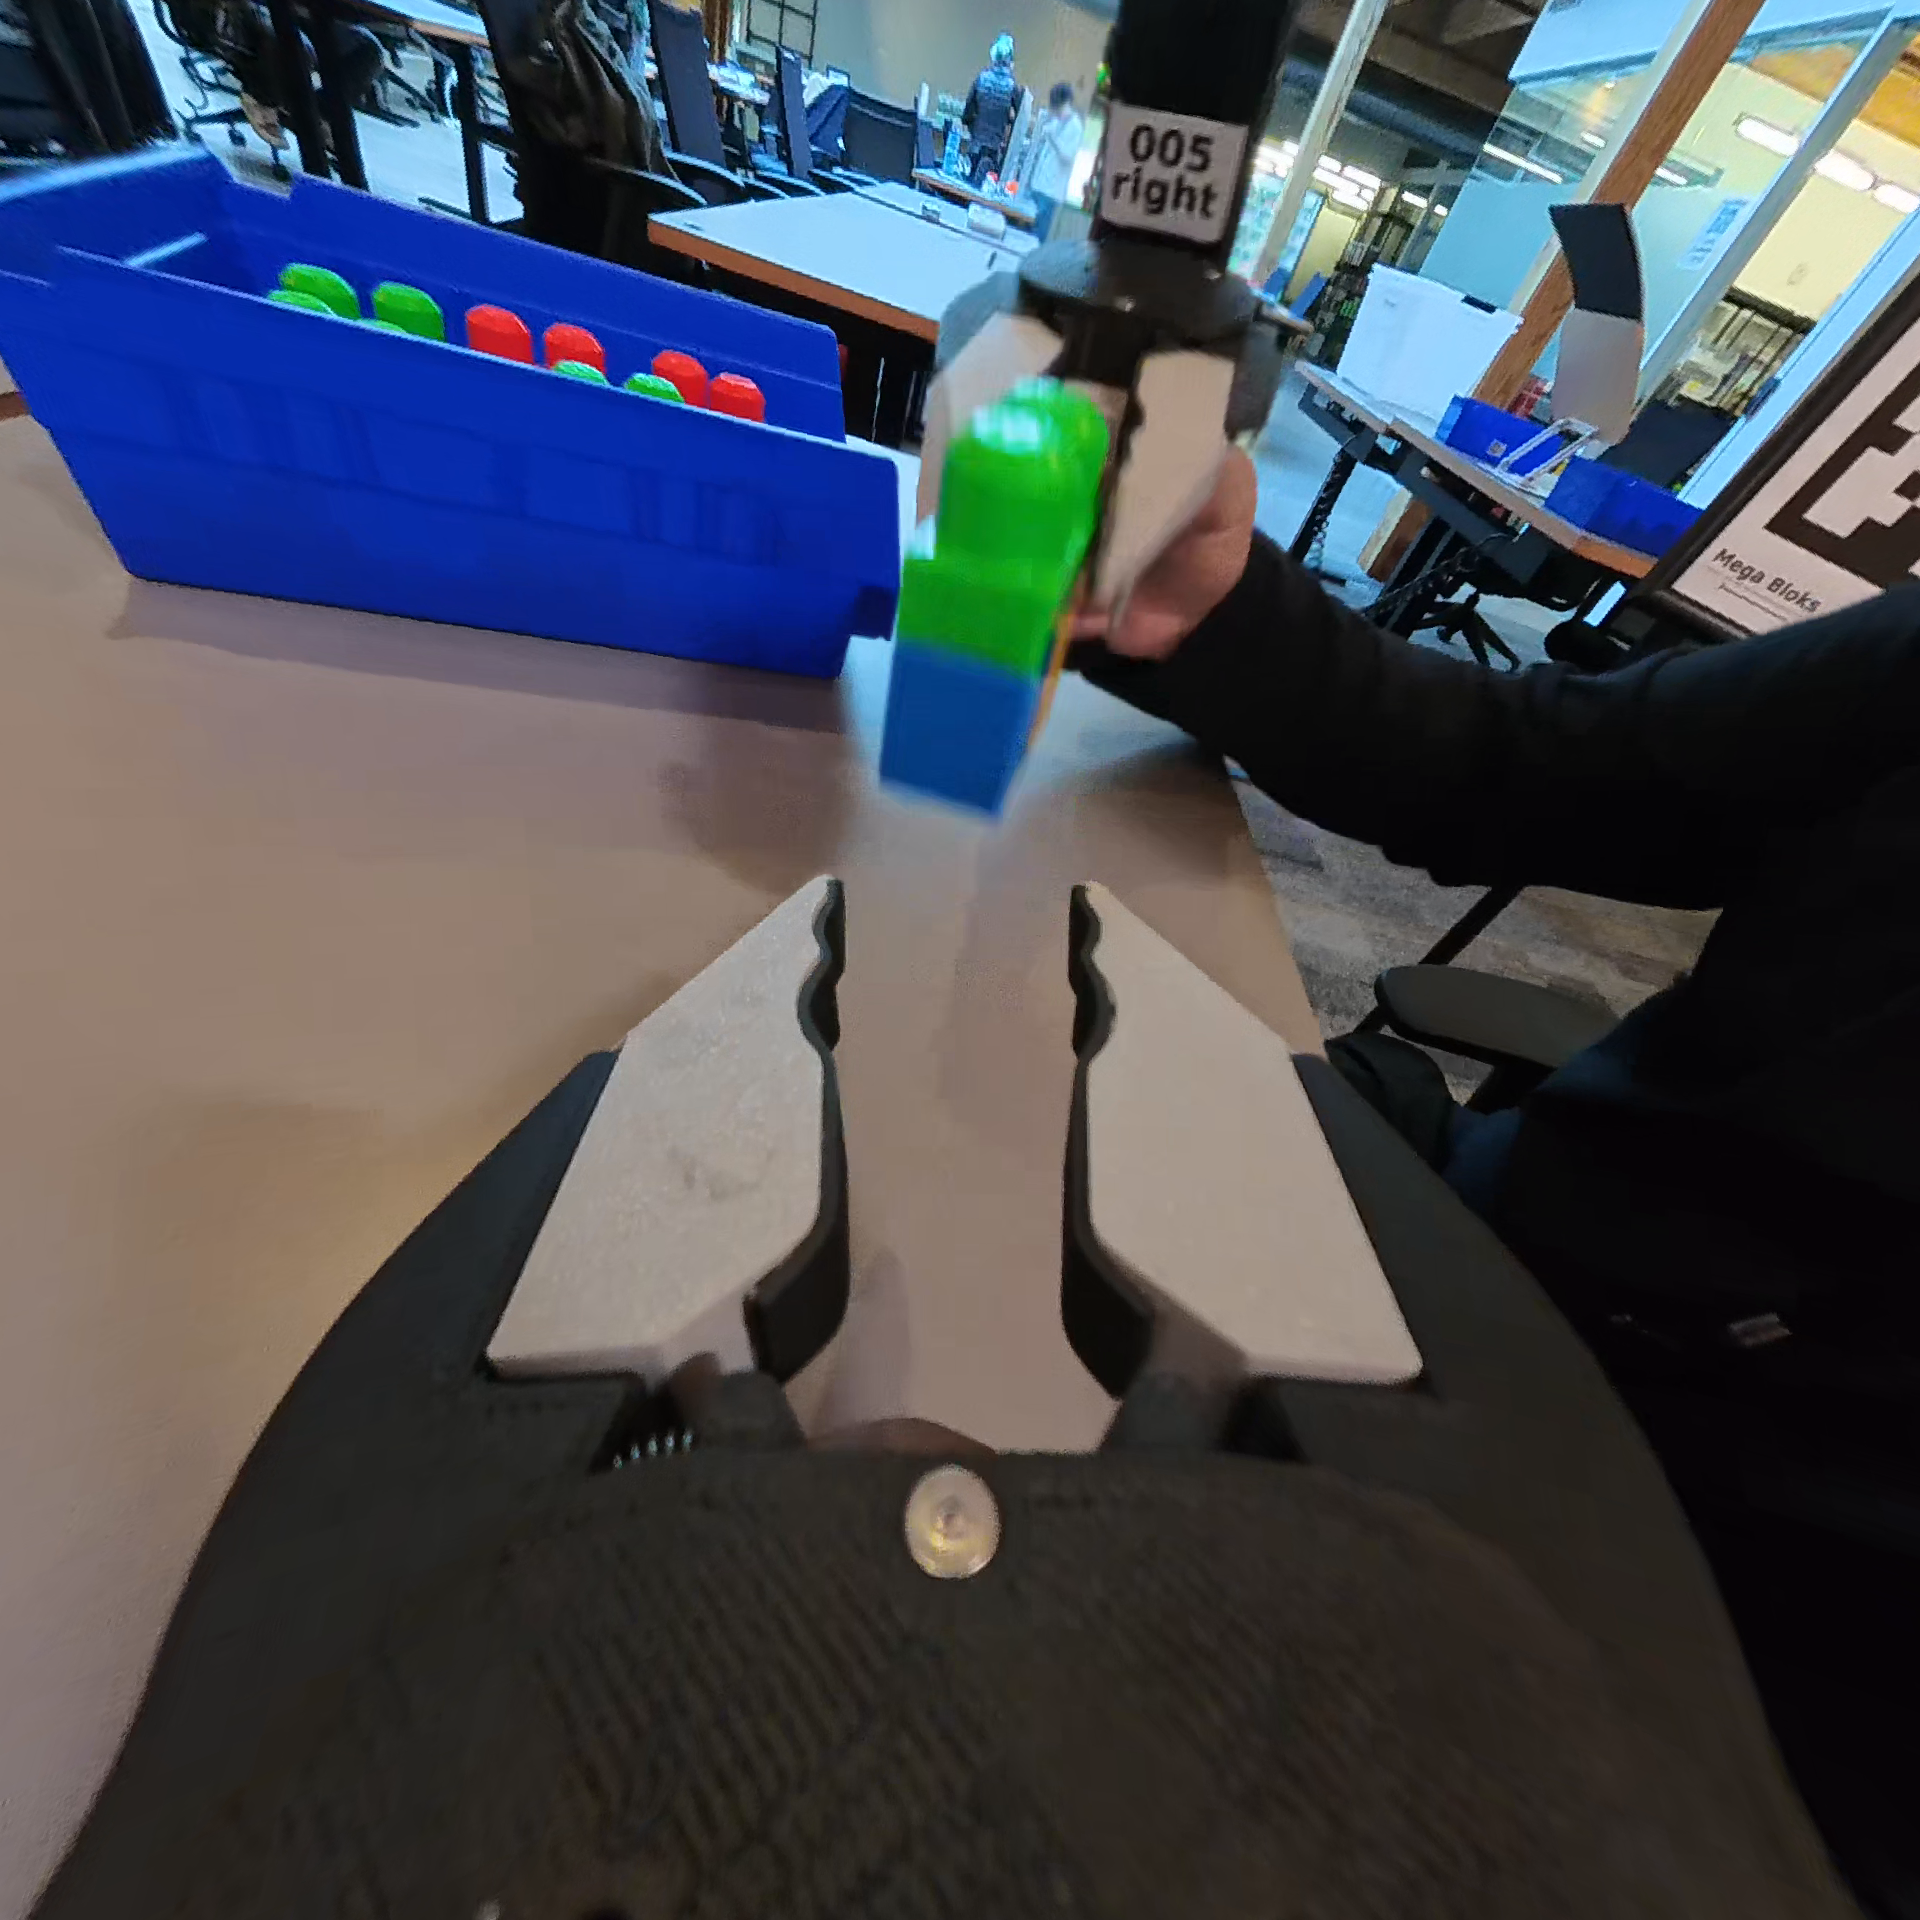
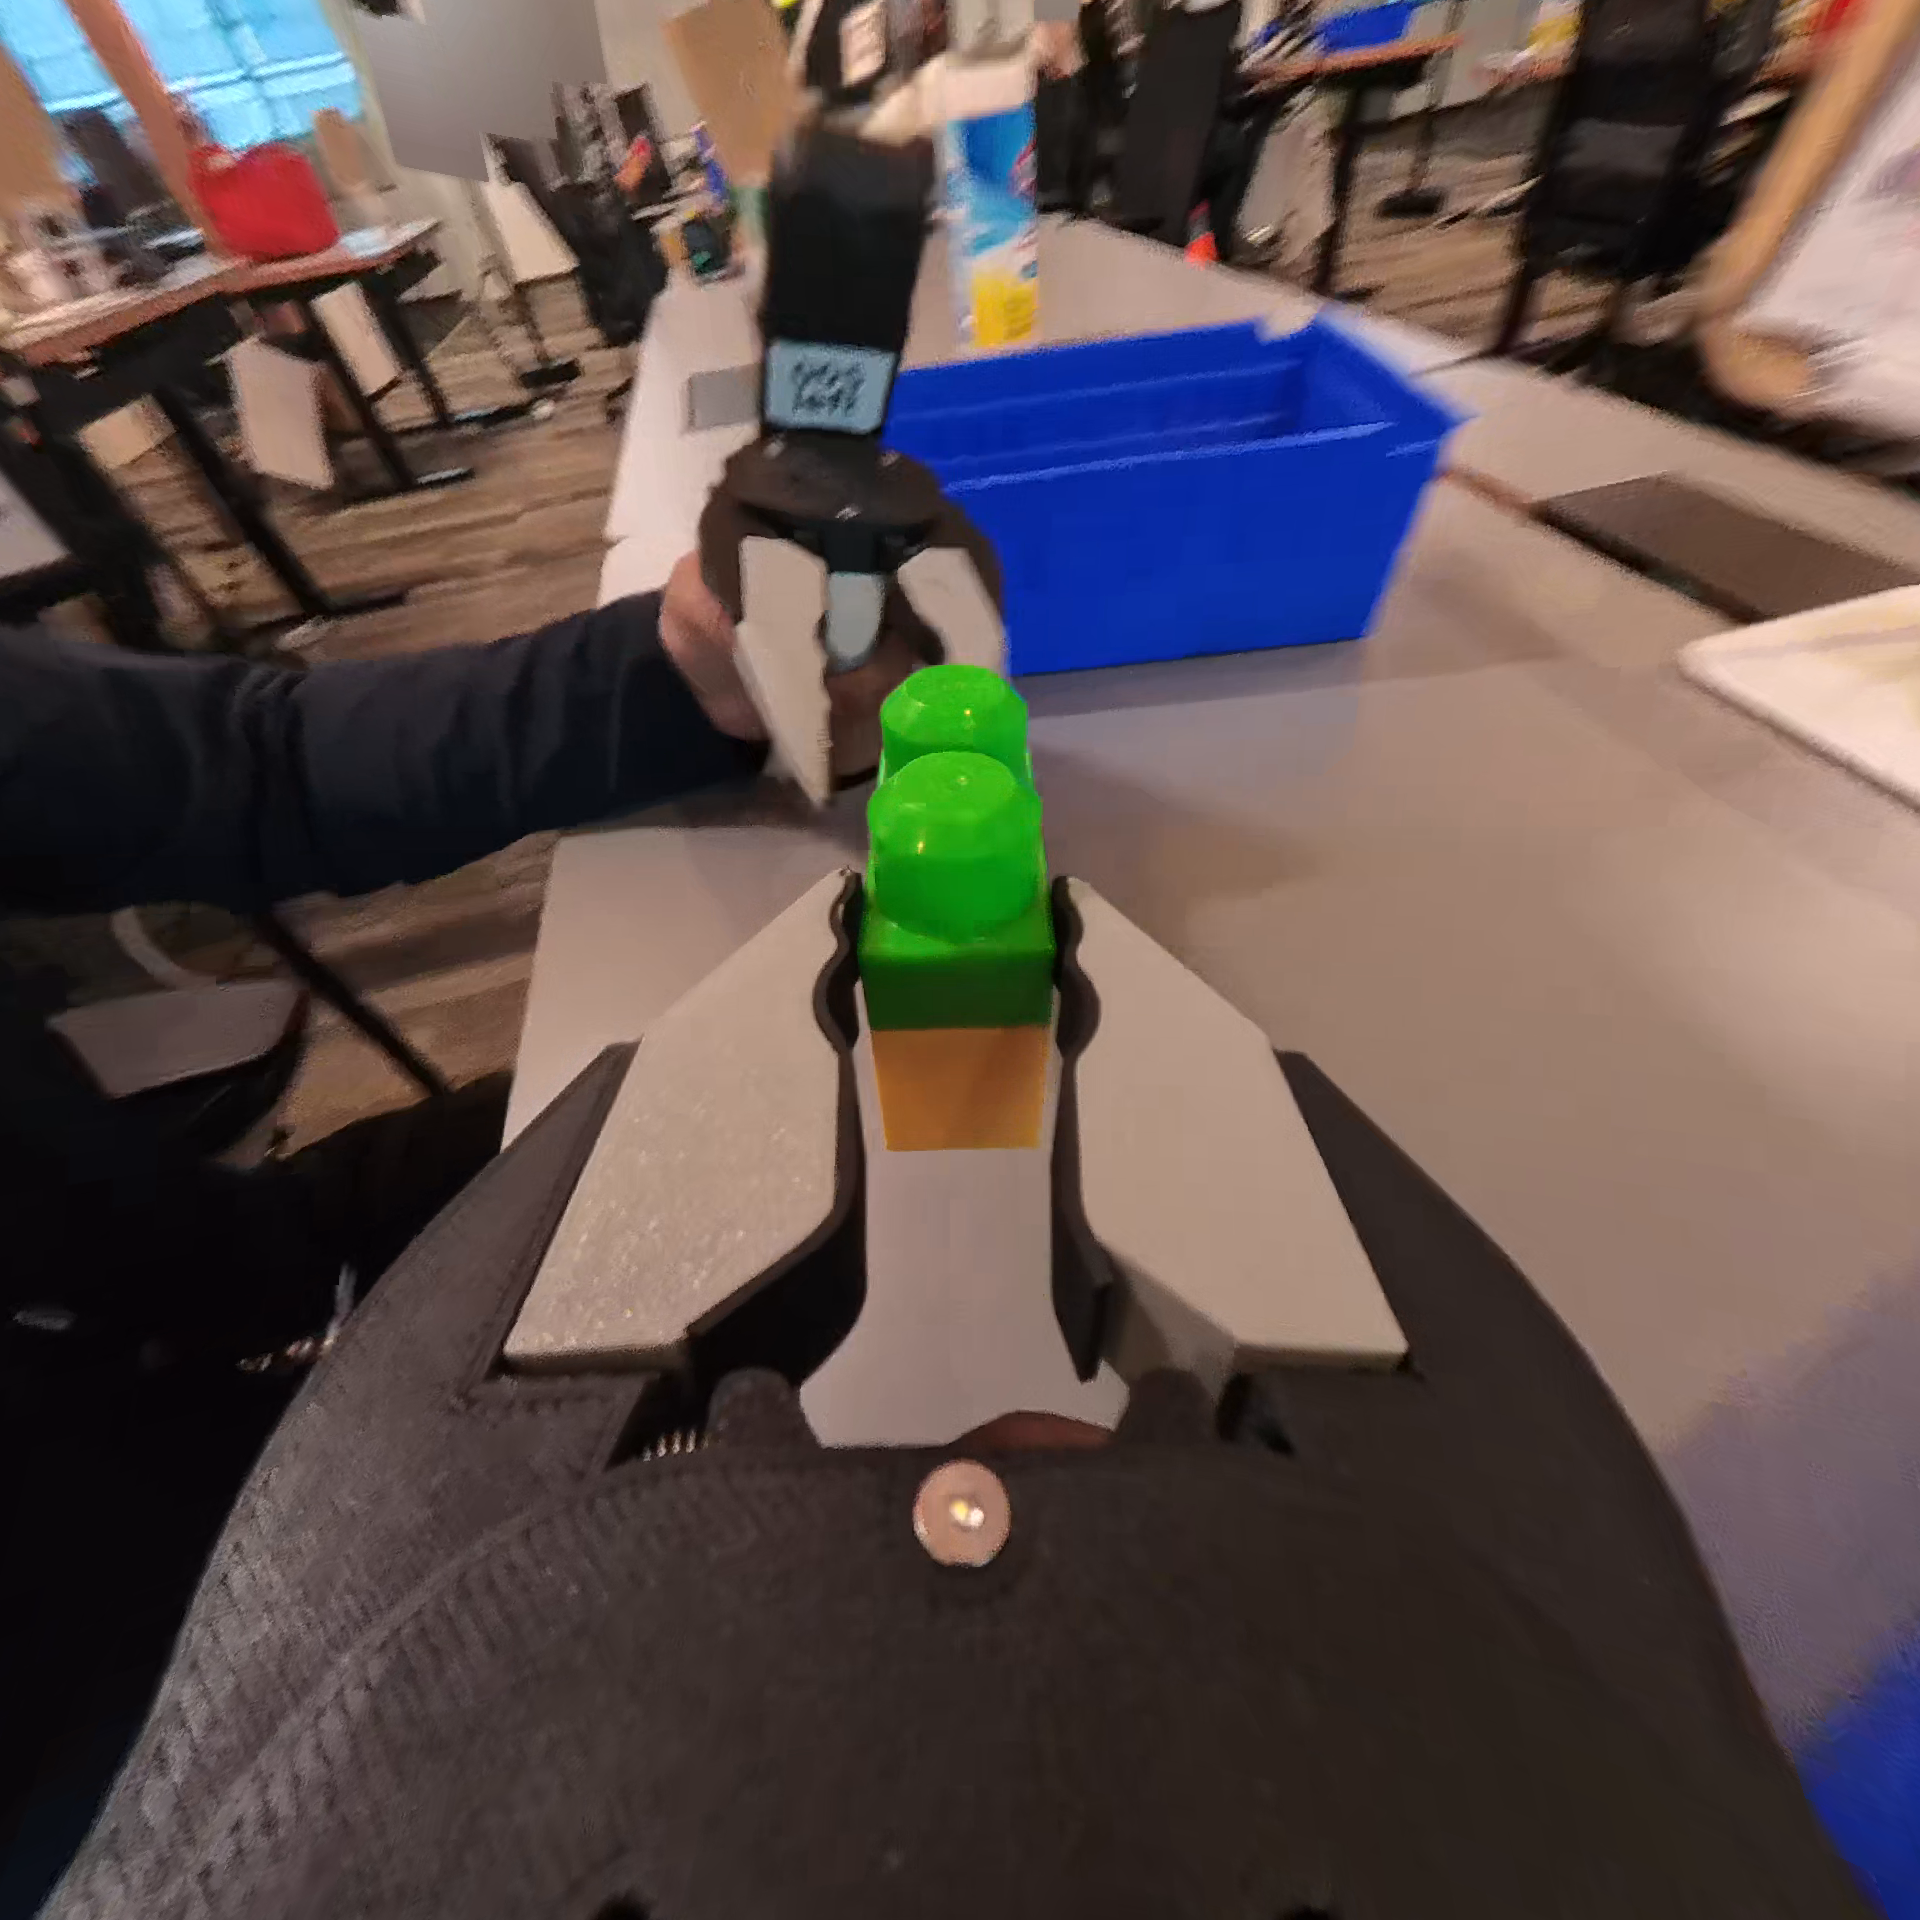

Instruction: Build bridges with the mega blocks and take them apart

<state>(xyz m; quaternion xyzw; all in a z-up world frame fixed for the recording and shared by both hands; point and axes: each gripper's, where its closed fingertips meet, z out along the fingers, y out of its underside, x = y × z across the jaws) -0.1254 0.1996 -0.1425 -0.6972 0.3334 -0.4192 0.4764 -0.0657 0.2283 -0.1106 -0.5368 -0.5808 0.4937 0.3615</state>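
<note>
My right gripper [image 2: 956, 935] is shut on a green block [image 2: 956, 961]; both pads press its sides. A yellow block [image 2: 961, 1091] hangs under its near end. In the left wrist view the same gripper [image 1: 1081, 468] holds this green block [image 1: 1003, 540] above the table [image 1: 364, 883], with a blue block [image 1: 956, 727] under its other end and a sliver of yellow behind. My left gripper [image 1: 956, 914] is open and empty, its fingers [image 1: 758, 997] apart over bare table, a little short of the blue block. It also shows in the right wrist view [image 2: 862, 665], open.
A blue bin [image 1: 468, 509] with several red and green blocks [image 1: 499, 332] stands at the back left of the table; it shows too in the right wrist view [image 2: 1174, 520]. A person's sleeve [image 1: 1507, 758] reaches in from the right. The table edge runs beside a chair [image 1: 1475, 1008]. My hands' fingertips stand some 8 centimeters from each other.
</note>
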